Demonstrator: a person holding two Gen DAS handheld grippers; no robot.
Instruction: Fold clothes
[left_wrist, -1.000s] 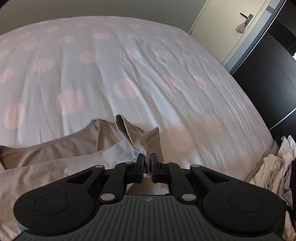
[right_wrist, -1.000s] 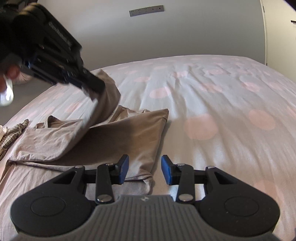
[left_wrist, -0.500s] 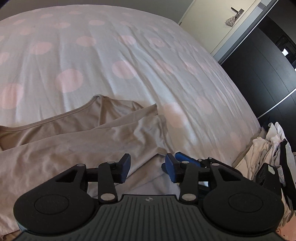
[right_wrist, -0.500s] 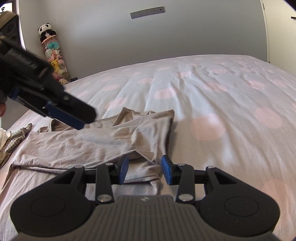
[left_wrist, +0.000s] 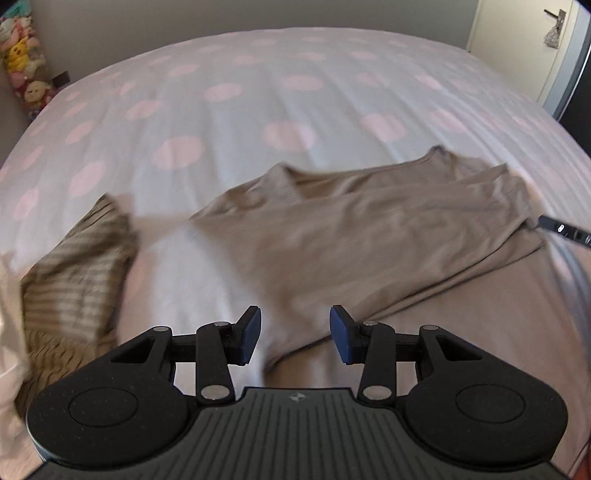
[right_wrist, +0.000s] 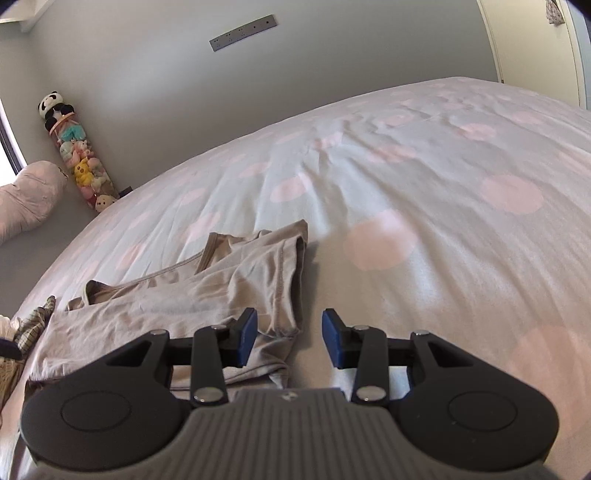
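Note:
A beige top (left_wrist: 369, 236) lies on the polka-dot bed (left_wrist: 229, 122), its sleeve folded across the body. My left gripper (left_wrist: 295, 338) is open and empty, just above the top's near edge. In the right wrist view the same top (right_wrist: 207, 295) lies left of centre. My right gripper (right_wrist: 288, 338) is open and empty over the folded sleeve end (right_wrist: 288, 280). The tip of the right gripper shows at the right edge of the left wrist view (left_wrist: 561, 229).
A striped brown garment (left_wrist: 77, 273) lies at the bed's left edge, with pale cloth (left_wrist: 7, 332) beside it. A tube of plush toys (right_wrist: 79, 158) and a pink pillow (right_wrist: 26, 195) stand by the grey wall. A door (left_wrist: 517, 48) is at far right.
My left gripper let go of the sleeve, which now lies folded on the top, then swung left and back. My right gripper stayed open and nearly still.

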